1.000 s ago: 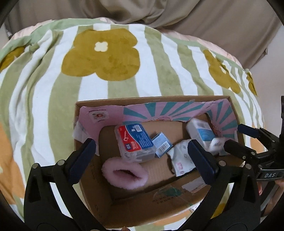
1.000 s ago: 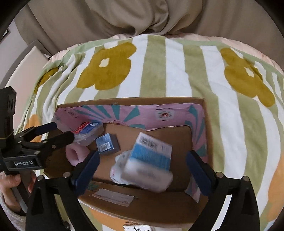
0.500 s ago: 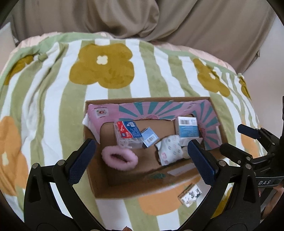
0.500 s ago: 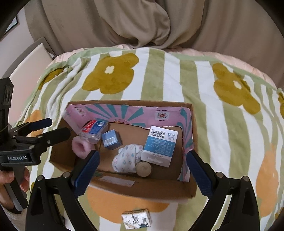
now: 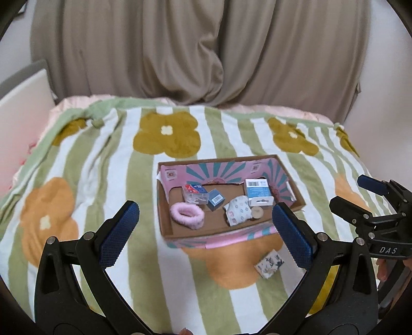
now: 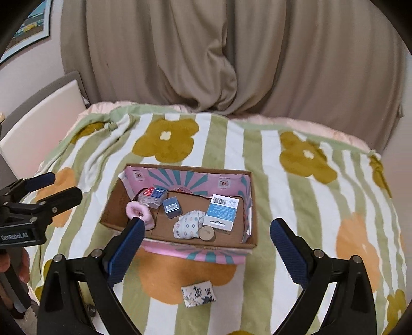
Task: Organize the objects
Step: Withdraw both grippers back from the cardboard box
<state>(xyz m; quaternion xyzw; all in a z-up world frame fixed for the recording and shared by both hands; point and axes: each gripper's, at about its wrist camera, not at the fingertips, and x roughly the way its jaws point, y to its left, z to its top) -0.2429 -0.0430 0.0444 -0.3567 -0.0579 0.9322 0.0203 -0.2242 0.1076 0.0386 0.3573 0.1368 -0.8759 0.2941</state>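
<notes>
Wide across the back, a taupe curtain (image 6: 231, 56) hanging in heavy folds, bunched into a deep gather near the middle. Off to the upper left, pale wall (image 6: 33, 61) and the corner of a framed picture (image 6: 28, 23), mostly cut off. Below that, a white panel with a grey edge (image 6: 43, 116), standing beside the bed. Spread over the bed, a fleecy blanket (image 5: 108, 159) in green and white stripes, dotted with mustard and orange flowers. Peeking out along the far edge, a pink quilt (image 5: 291, 112). At far right, plain pale wall (image 5: 381, 85). Soft, even light, no hard shadows.
</notes>
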